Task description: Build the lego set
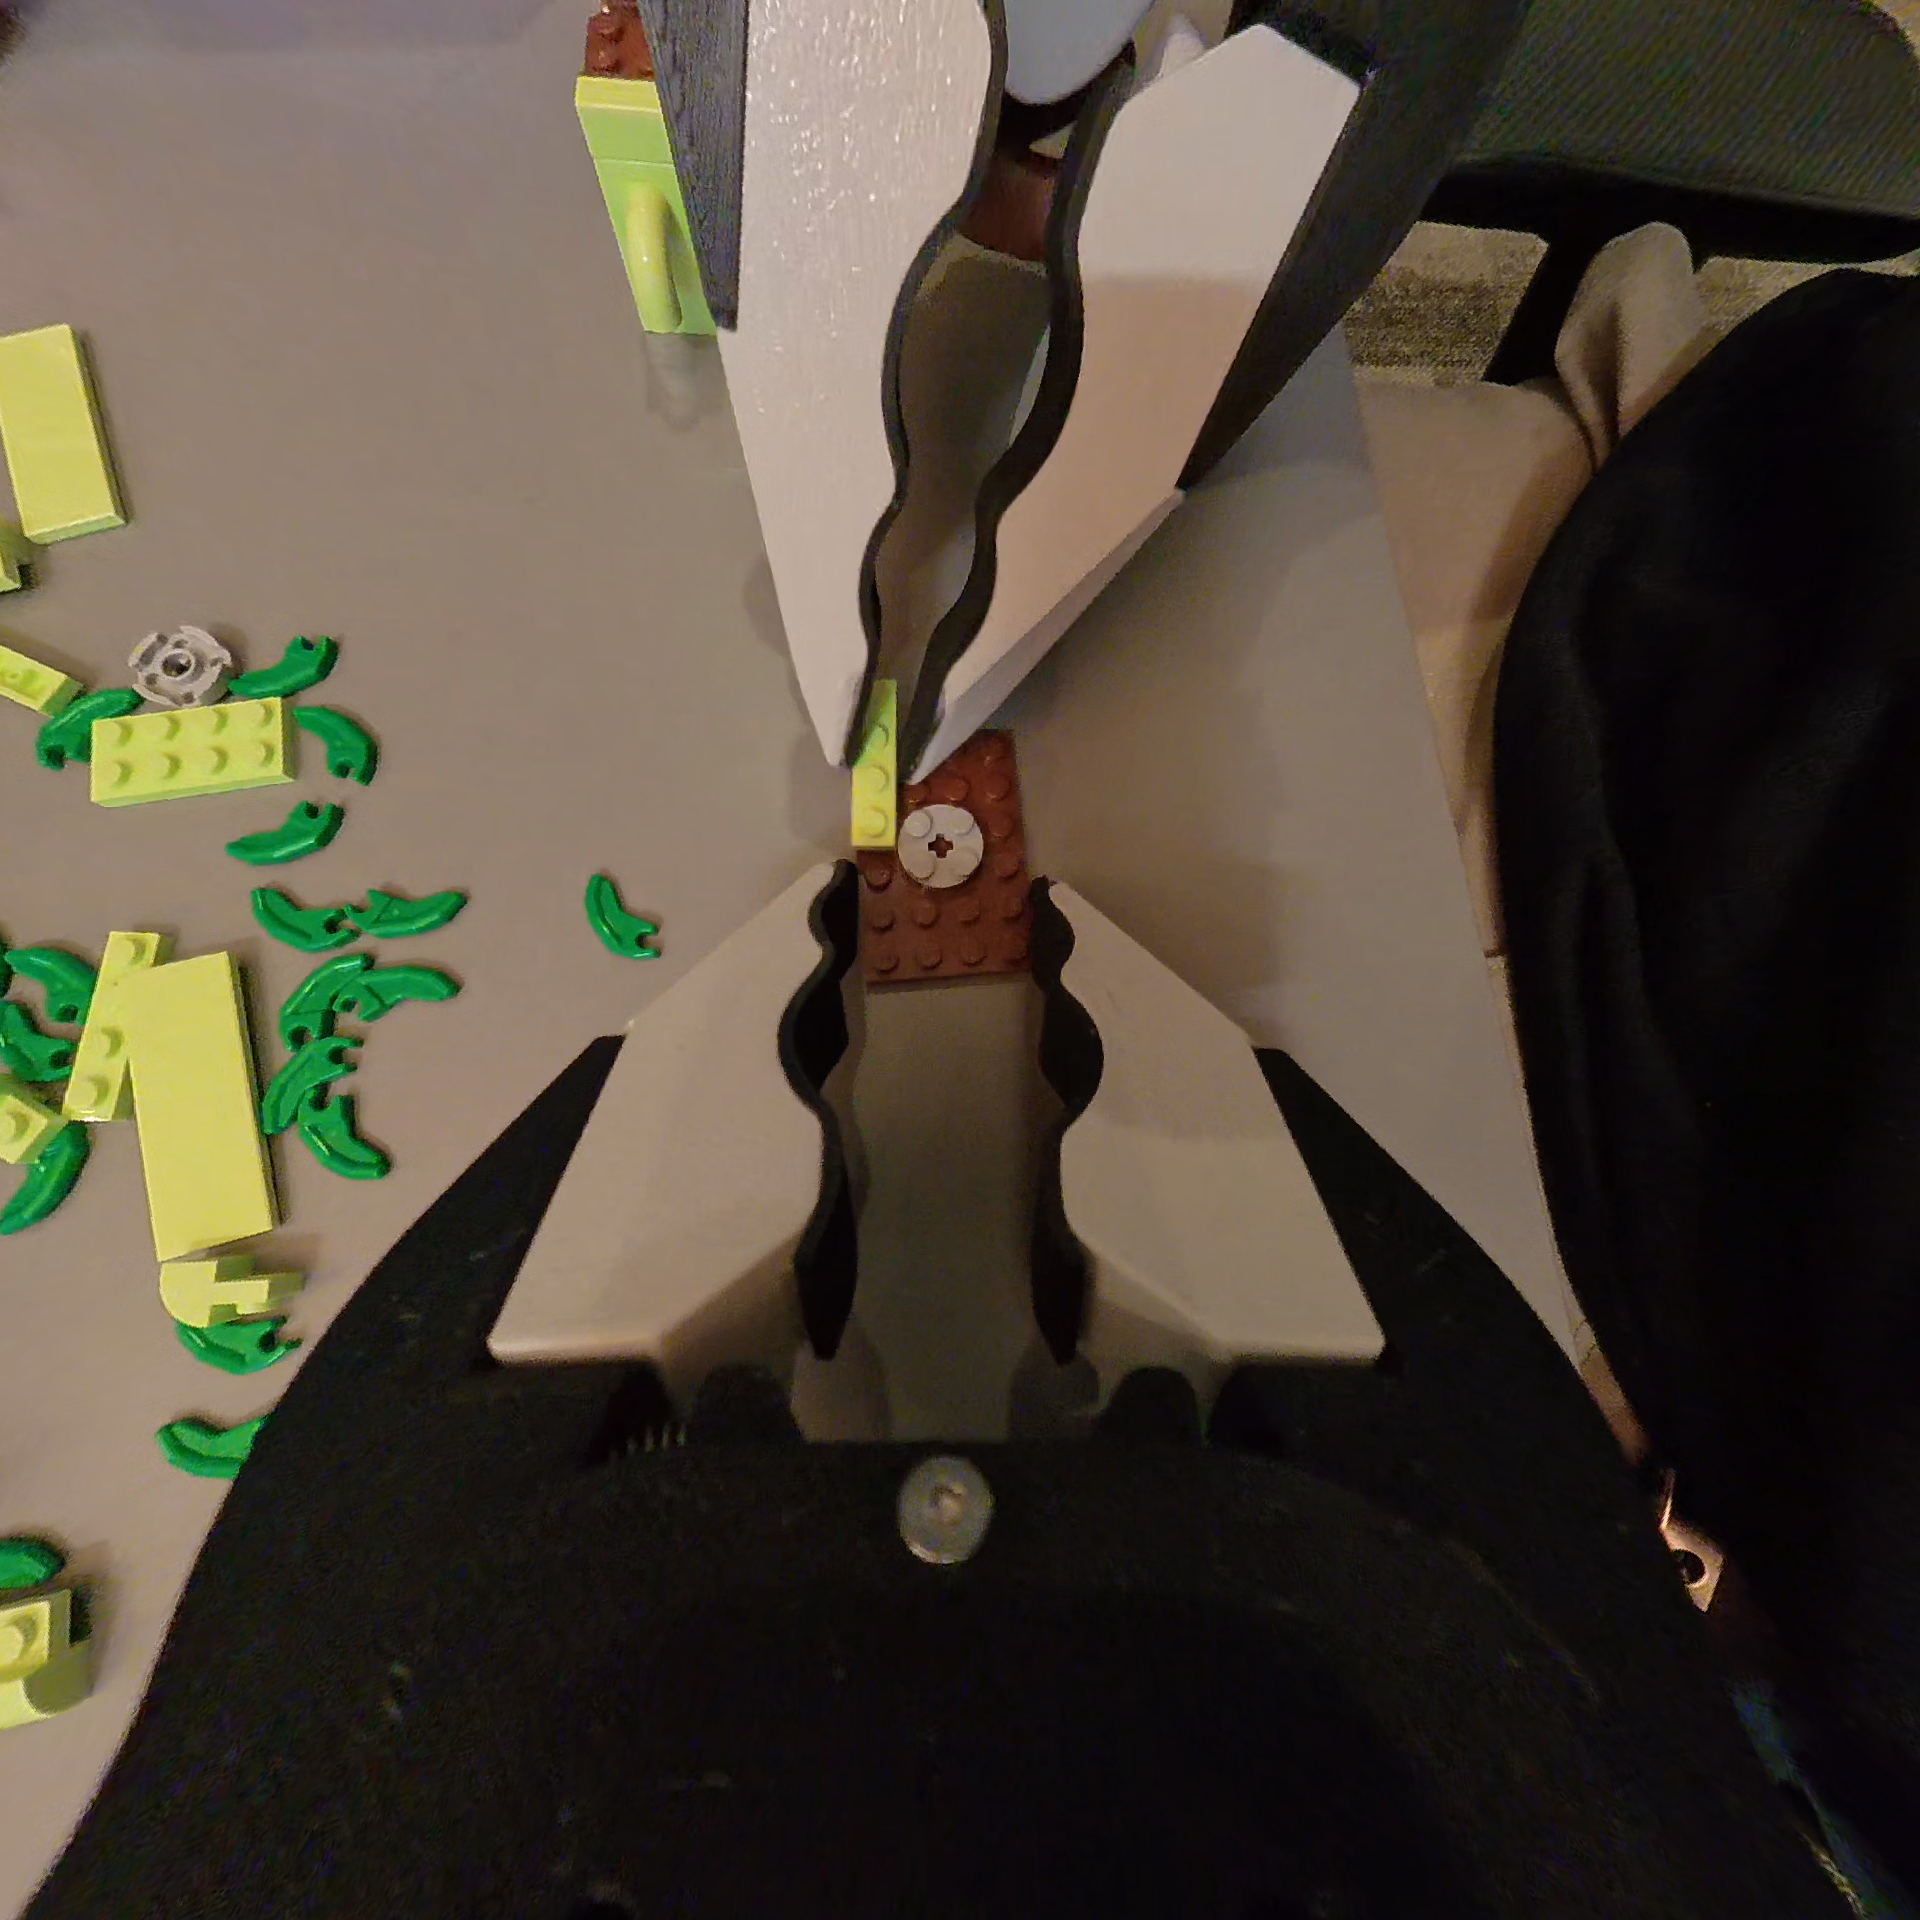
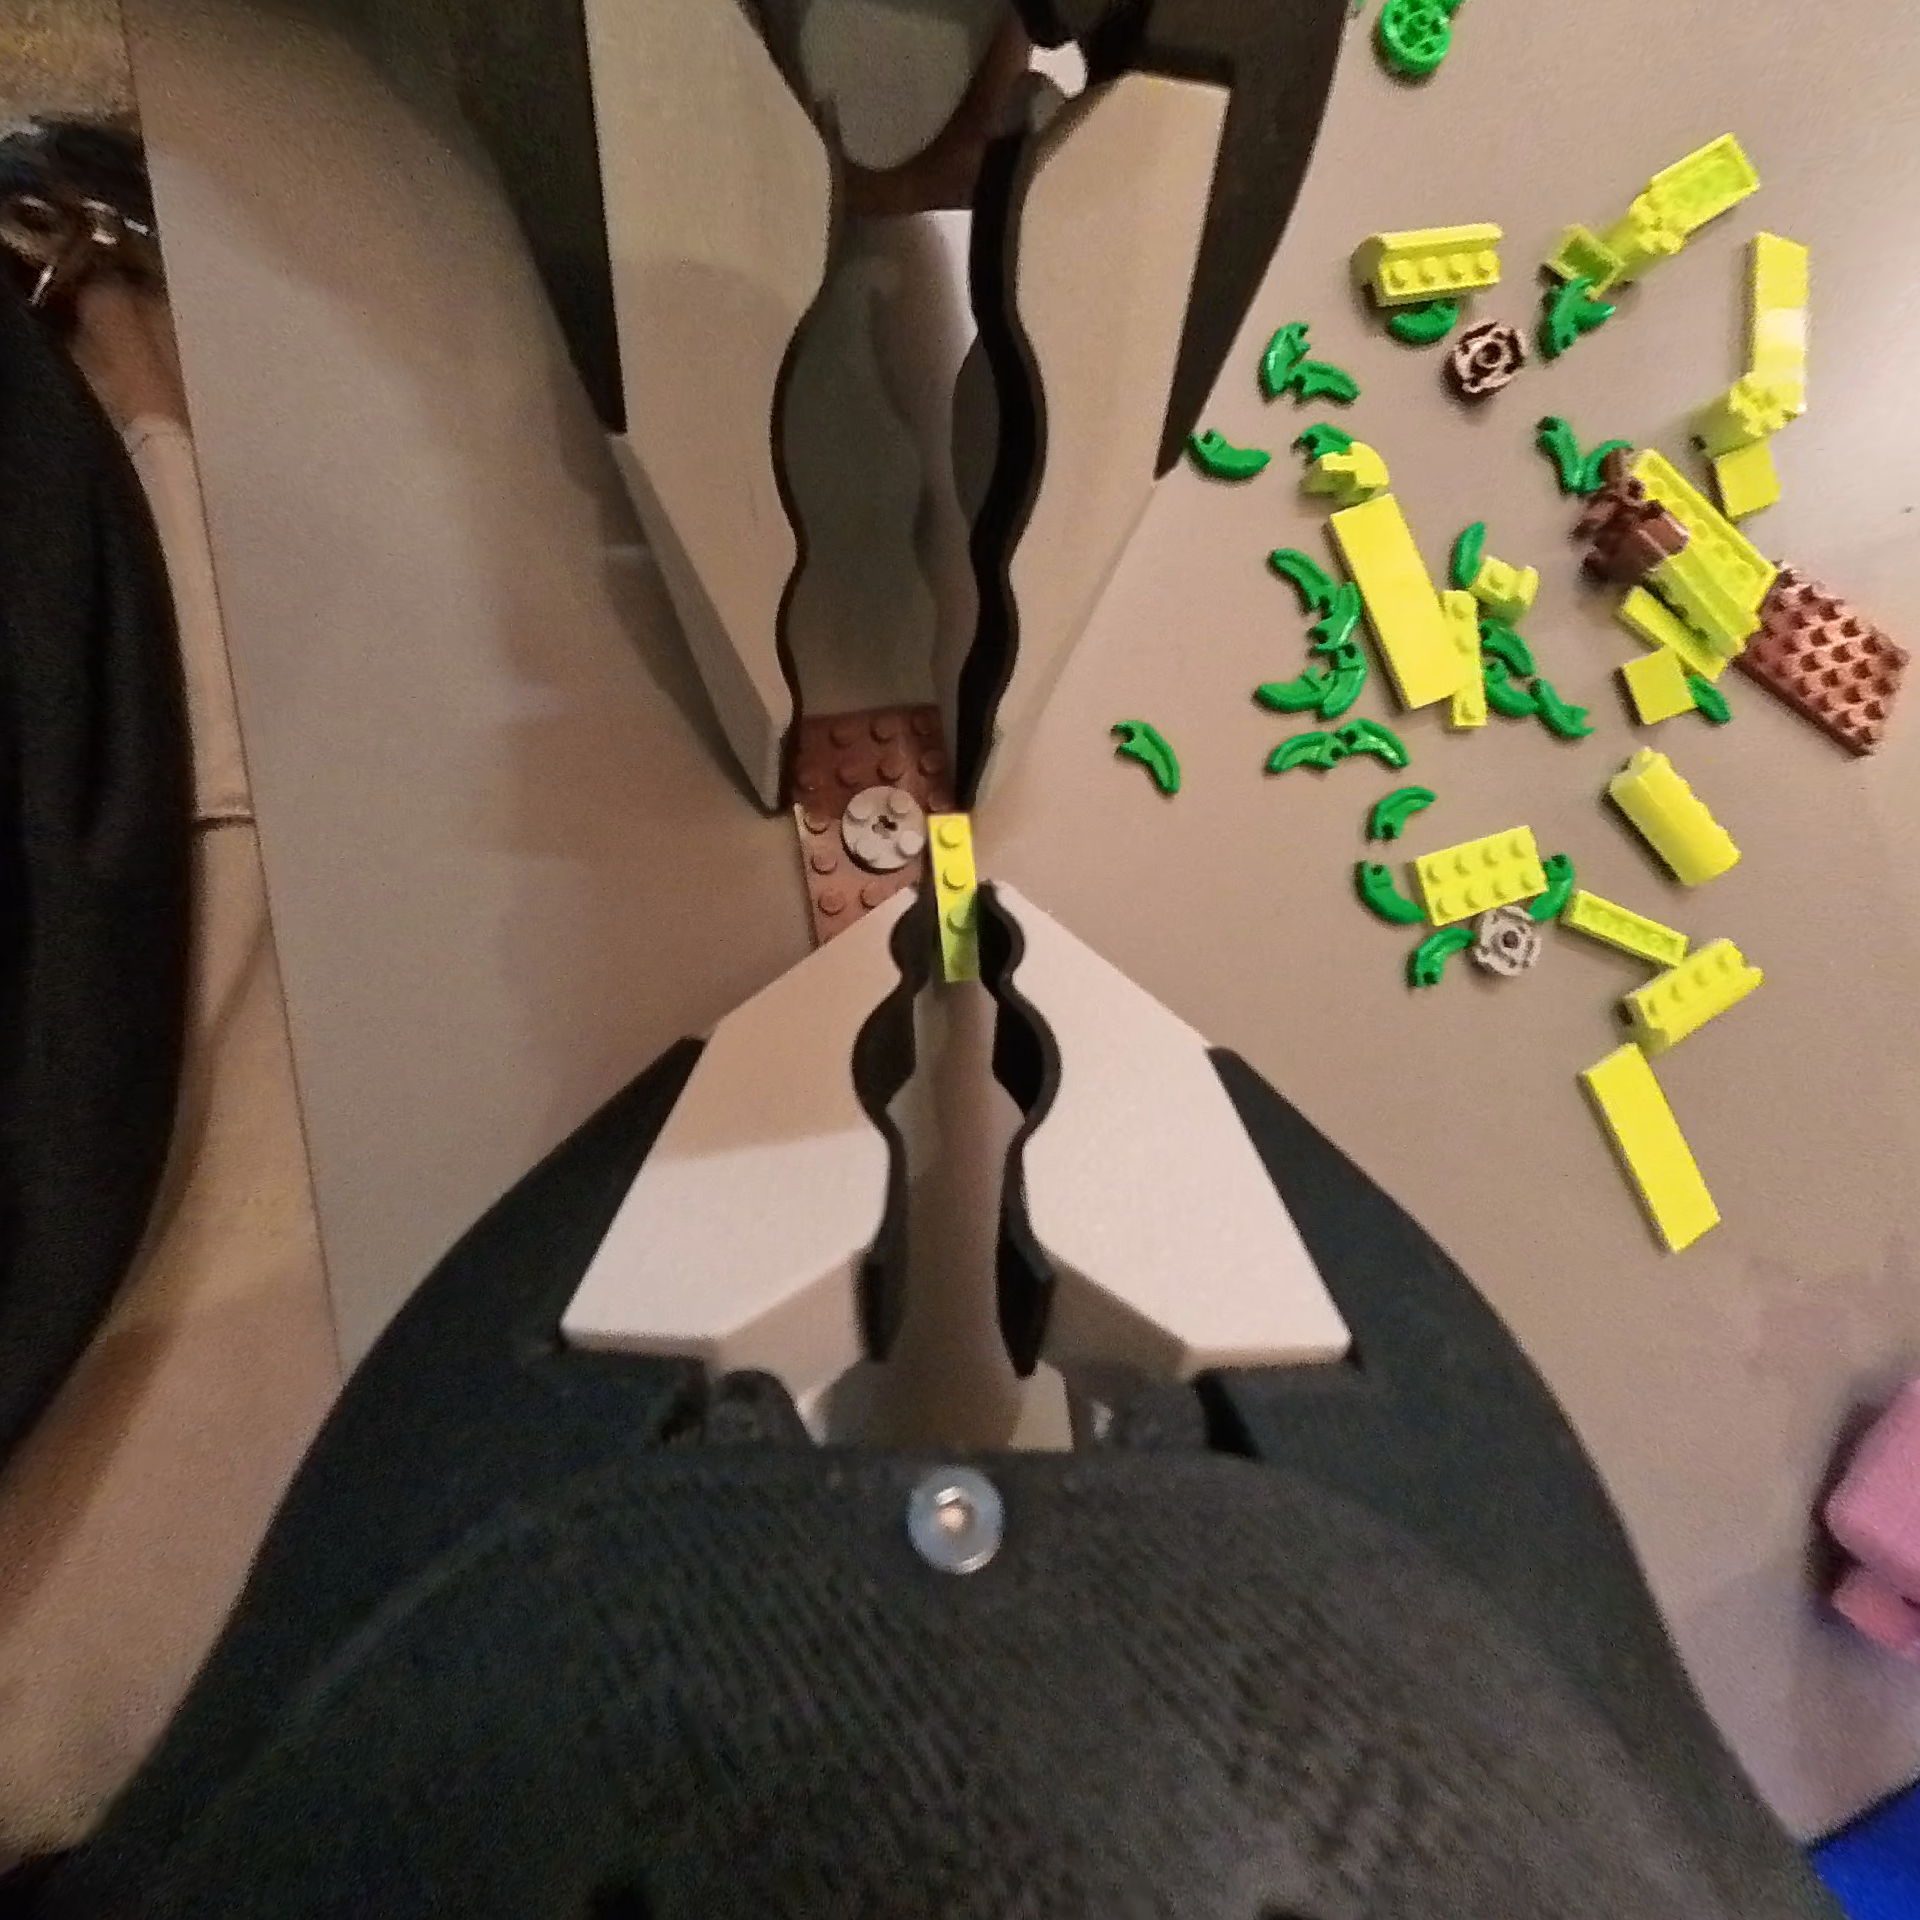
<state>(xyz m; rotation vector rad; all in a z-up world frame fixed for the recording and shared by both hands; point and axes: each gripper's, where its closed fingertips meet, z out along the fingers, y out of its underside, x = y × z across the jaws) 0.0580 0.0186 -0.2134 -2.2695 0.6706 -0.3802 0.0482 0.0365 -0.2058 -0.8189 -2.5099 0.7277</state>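
Brown studded lego plate (image 1: 951, 925) with a grey round tile (image 1: 940, 847) sits clamped at its edges between my left gripper (image 1: 940, 894) fingers. My right gripper (image 2: 954, 899) is nearly closed, pinching a lime narrow studded plate (image 2: 954, 883) touching the brown plate's edge. Risk: misaligned studs, so pressing twists the lime piece out or tips the base.

It looks like a casual indoor workspace, perhaps a home or office room, though the pictures do not settle which. A plain grey tabletop (image 1: 468, 416) carries scattered lime and green toy bricks (image 2: 1475, 873) toward 3 o'clock in the right wrist view. At 1 o'clock in the left wrist view a dark upholstered chair (image 1: 1662, 94) stands on speckled carpet (image 1: 1455, 291). The lighting is dim and warm.
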